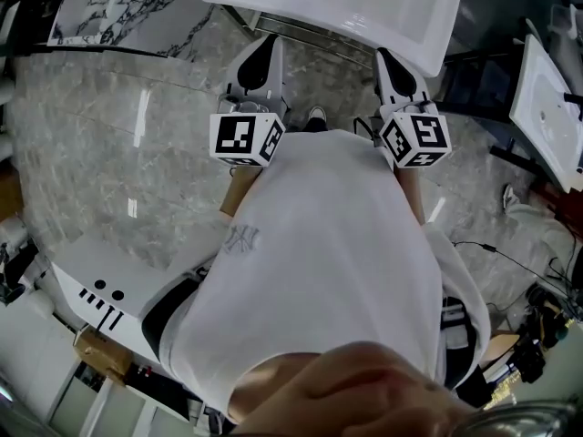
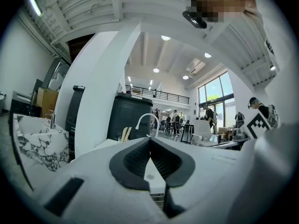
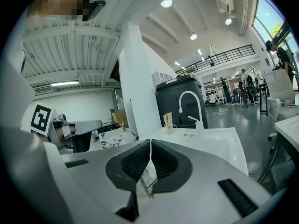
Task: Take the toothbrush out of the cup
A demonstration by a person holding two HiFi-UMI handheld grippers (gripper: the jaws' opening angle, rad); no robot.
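Note:
A clear cup with tan toothbrushes stands at the back left corner of a white sink, beside its curved white faucet. In the left gripper view the cup shows small, just left of the faucet. My left gripper is shut with nothing between its pads. My right gripper is likewise shut and empty. In the head view both grippers, left and right, are held in front of the person's white shirt, pointing at the near edge of the sink, well short of the cup.
A marble-patterned basin stands to the left and another white basin to the right. A black cabinet rises behind the sink. People stand far off in the hall. Cables lie on the grey floor.

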